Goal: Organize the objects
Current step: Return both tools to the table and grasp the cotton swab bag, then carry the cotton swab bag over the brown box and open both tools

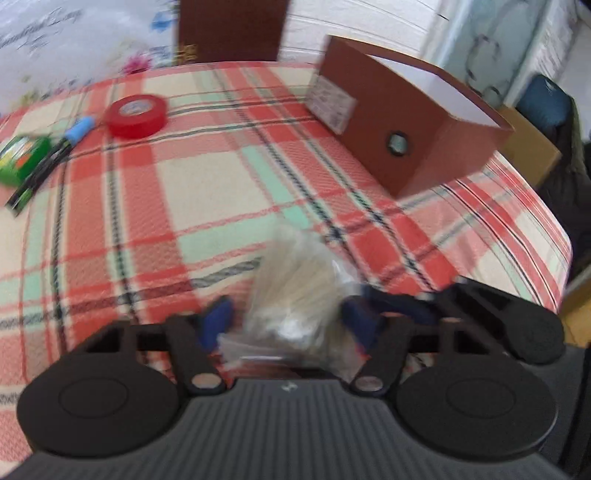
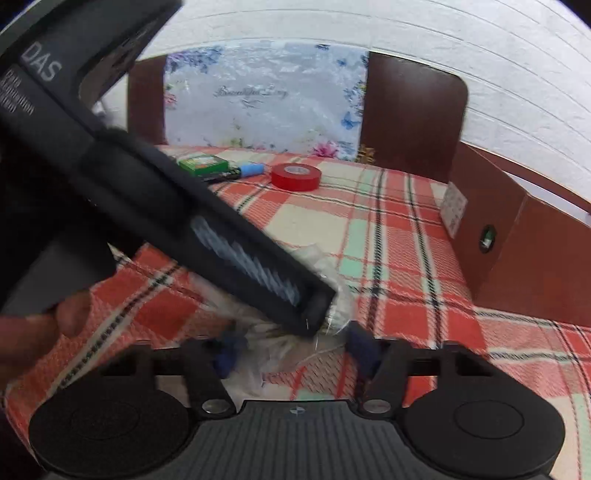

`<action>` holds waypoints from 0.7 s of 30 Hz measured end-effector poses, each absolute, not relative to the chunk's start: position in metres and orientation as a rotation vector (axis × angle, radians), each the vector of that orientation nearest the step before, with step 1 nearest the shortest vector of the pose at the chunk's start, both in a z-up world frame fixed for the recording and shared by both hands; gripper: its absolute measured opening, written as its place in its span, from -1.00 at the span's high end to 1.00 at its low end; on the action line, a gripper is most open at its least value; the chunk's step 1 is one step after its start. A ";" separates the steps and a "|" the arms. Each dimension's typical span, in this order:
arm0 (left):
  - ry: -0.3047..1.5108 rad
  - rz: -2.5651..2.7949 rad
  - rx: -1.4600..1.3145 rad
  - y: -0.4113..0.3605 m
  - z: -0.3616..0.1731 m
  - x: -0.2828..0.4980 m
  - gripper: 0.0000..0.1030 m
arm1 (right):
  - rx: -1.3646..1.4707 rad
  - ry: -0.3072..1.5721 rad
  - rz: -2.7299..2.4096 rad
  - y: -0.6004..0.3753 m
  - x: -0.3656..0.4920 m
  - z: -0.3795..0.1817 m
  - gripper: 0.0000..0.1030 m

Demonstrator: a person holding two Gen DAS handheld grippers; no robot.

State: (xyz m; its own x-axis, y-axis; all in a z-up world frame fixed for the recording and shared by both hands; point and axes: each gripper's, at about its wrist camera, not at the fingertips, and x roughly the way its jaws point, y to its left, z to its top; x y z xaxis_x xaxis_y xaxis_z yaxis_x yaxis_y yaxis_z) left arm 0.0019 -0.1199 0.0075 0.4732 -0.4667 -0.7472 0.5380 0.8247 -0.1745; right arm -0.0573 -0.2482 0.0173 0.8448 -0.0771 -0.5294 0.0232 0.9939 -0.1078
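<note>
My left gripper [image 1: 286,319] is shut on a clear plastic bag of pale sticks [image 1: 295,288] and holds it above the plaid cloth. The open brown cardboard box [image 1: 406,129] stands to the front right of it. In the right wrist view the left gripper's black body [image 2: 207,229] crosses the frame, with the bag [image 2: 332,310] under its tip. My right gripper [image 2: 291,350] is open, its blue fingertips [image 2: 360,347] on either side of the bag's loose plastic. A red tape roll [image 1: 136,115], a blue-capped marker [image 1: 51,158] and a green box [image 1: 20,158] lie at the far left.
The plaid cloth [image 1: 207,177] covers the bed or table, whose edge drops off at the right. A dark brown board [image 1: 232,29] and a floral panel [image 2: 266,96] stand at the back. A tan carton [image 1: 528,147] sits beyond the brown box.
</note>
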 end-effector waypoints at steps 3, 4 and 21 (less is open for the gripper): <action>0.871 -0.652 0.081 -0.129 0.028 0.004 0.09 | -0.148 0.477 -0.084 -0.248 -0.066 0.024 0.07; 0.839 -0.674 0.072 -0.132 0.039 0.003 0.09 | -0.160 0.431 -0.108 -0.251 -0.071 0.030 0.07; 0.574 -0.753 0.194 -0.303 0.111 0.048 -0.45 | -0.028 0.259 -0.540 -0.414 -0.038 0.081 0.02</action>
